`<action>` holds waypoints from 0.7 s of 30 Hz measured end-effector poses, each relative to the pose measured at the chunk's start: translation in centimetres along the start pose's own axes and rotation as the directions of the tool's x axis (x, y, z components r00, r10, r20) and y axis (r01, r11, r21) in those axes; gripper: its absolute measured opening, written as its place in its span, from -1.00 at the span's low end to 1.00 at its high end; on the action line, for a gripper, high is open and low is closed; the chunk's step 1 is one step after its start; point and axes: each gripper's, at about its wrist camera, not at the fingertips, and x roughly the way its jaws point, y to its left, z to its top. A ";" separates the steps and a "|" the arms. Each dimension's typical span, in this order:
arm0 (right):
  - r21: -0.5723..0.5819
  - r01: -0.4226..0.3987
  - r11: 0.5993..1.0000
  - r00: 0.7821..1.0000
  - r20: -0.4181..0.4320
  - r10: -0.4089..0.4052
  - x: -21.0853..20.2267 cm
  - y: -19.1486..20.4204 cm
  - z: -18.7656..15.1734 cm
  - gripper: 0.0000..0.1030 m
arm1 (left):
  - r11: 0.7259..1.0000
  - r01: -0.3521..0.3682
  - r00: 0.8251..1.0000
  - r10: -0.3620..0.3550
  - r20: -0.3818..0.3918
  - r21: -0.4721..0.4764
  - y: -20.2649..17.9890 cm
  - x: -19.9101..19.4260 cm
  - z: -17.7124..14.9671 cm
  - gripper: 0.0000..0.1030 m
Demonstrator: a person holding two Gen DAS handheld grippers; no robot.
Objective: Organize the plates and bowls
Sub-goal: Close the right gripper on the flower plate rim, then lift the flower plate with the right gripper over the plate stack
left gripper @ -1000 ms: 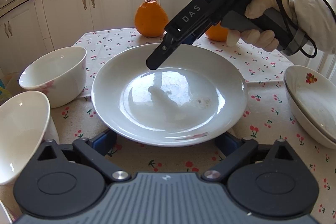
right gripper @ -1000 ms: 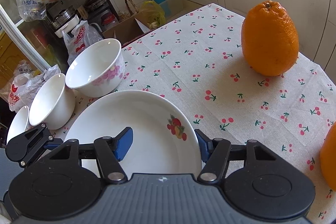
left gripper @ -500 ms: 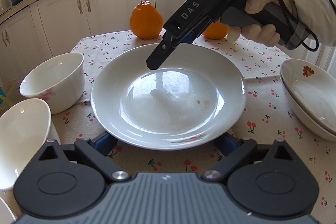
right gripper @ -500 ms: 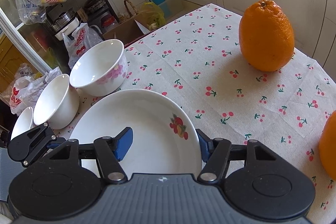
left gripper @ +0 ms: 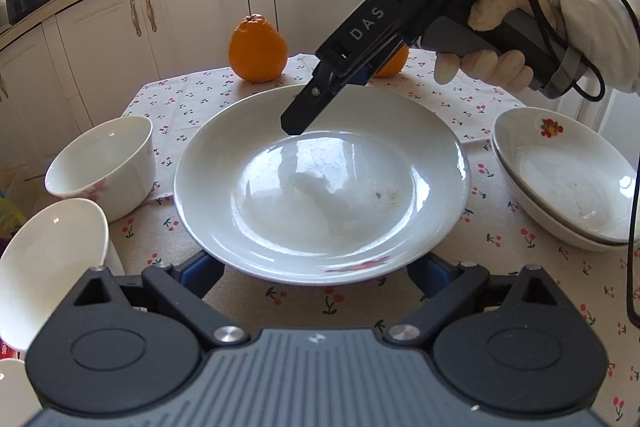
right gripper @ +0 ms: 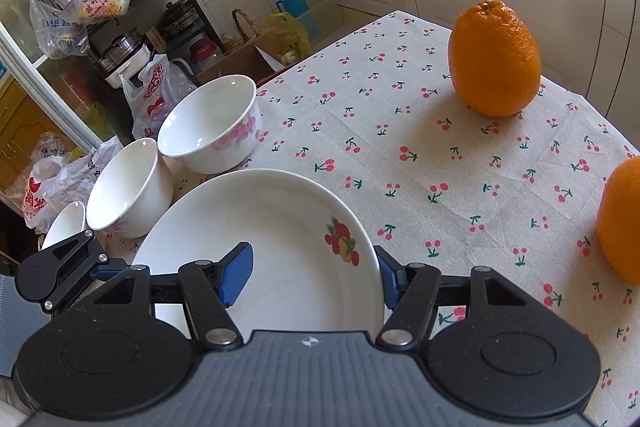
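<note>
A large white plate (left gripper: 320, 183) with a fruit print is held above the cherry-print cloth. My right gripper (right gripper: 314, 277) straddles its far rim, one blue pad inside the plate and one outside; it shows in the left wrist view (left gripper: 320, 107). My left gripper (left gripper: 316, 273) is open, its blue pads below the plate's near rim. A flowered bowl (left gripper: 102, 167) and a plain white bowl (left gripper: 48, 263) sit at the left. Stacked plates (left gripper: 568, 179) sit at the right.
Two oranges stand at the table's far side, one (left gripper: 258, 49) in plain sight, one (left gripper: 394, 63) behind the right gripper. Kitchen cabinets (left gripper: 180, 19) lie beyond. A shelf with bags (right gripper: 92, 3) stands off the table's left side.
The plate has risen slightly and moved toward the stacked plates on the right. The left gripper has backed a little, showing more of the table.
</note>
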 end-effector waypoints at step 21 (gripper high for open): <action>0.089 0.065 0.994 0.992 0.105 -0.075 -7.5 2.0 -5.6 0.35 | 0.988 0.110 0.993 -0.112 0.020 0.107 -3.7 -3.6 0.8 0.89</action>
